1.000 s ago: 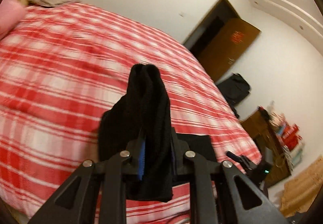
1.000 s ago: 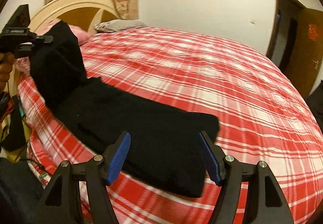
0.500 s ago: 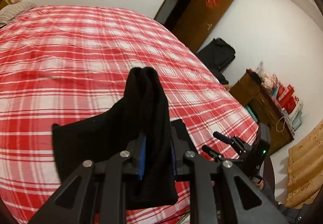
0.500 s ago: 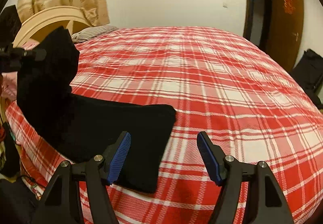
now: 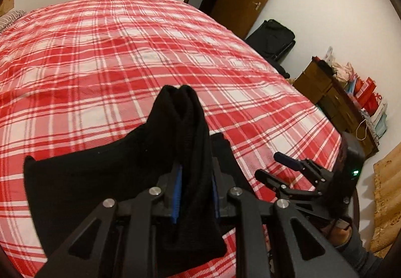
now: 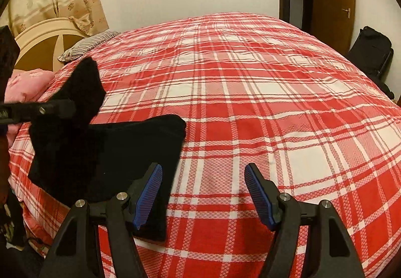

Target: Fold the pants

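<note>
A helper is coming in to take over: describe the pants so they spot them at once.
Start at the bed with the red and white plaid cover. Near its front edge, toward the headboard, lie the black pants, one end lifted and pinched by the left gripper. They are the only plain black fabric on the cover, unlike the pink pillow behind.

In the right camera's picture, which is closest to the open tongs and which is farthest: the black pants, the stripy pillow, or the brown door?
From the right tongs, nearest first:
1. The black knit pants, just left of the tongs on the red and white checked bedspread.
2. The grey striped pillow, far left at the head of the bed.
3. The brown wooden door, top right, beyond the bed.
</note>
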`<state>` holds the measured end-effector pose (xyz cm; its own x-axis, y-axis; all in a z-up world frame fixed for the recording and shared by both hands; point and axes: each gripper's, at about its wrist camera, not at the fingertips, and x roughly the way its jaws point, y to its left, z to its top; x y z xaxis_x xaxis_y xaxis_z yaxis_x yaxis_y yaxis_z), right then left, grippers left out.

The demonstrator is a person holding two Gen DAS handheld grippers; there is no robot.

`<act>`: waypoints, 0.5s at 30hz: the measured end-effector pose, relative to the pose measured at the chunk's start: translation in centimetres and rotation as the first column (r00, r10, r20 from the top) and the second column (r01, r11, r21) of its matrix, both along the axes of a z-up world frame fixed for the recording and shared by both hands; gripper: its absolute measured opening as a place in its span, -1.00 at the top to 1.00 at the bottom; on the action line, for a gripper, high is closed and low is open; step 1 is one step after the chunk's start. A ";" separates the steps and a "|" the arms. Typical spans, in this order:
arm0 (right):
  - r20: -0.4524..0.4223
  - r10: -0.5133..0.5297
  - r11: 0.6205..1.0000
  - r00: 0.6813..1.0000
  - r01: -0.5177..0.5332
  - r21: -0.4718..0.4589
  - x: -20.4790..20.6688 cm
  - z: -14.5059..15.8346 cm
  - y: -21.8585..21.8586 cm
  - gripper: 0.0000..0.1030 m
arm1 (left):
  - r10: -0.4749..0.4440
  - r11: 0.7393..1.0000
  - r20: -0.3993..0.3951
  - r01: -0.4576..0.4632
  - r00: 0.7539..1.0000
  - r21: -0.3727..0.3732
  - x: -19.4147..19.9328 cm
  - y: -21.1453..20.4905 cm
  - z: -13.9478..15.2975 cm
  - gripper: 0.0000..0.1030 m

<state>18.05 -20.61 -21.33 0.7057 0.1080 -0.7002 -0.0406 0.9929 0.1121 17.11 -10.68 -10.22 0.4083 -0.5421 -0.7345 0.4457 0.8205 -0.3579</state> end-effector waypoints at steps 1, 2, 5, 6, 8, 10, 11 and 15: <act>0.000 0.001 1.000 1.000 -0.001 -0.001 -0.1 0.0 0.0 -0.36 | -0.003 1.000 0.004 0.003 1.000 0.010 0.0 -0.4 -0.3 0.61; 0.001 0.004 1.000 1.000 -0.004 -0.002 -0.1 0.0 0.1 -0.36 | -0.009 0.999 0.017 0.008 1.000 0.033 -0.1 -1.0 -0.8 0.61; 0.008 0.008 1.000 1.000 -0.008 0.004 -0.2 0.1 0.1 -0.36 | -0.029 0.995 0.042 0.025 0.999 0.099 -0.3 -2.5 -2.1 0.59; 0.010 0.009 1.000 1.000 -0.009 0.006 -0.2 0.1 0.1 -0.36 | -0.037 0.992 0.053 0.030 0.998 0.123 -0.5 -2.8 -2.5 0.59; 0.017 0.008 1.000 1.000 -0.009 0.015 -0.3 0.2 0.0 -0.36 | -0.056 0.986 0.078 0.043 0.995 0.159 -1.2 -3.2 -3.0 0.58; 0.022 0.005 1.000 1.000 -0.005 0.021 -0.3 0.2 0.0 -0.36 | -0.071 0.982 0.106 0.051 0.992 0.182 -1.7 -3.3 -2.9 0.55; 0.023 0.002 1.000 1.000 -0.002 0.022 -0.3 0.2 -0.1 -0.36 | -0.089 0.979 0.129 0.063 0.988 0.196 -2.2 -3.4 -2.6 0.54; 0.021 0.006 0.999 1.000 -0.007 0.044 -0.1 0.0 -0.1 -0.36 | -0.128 0.977 0.187 0.092 0.974 0.190 -3.6 -3.1 -1.1 0.47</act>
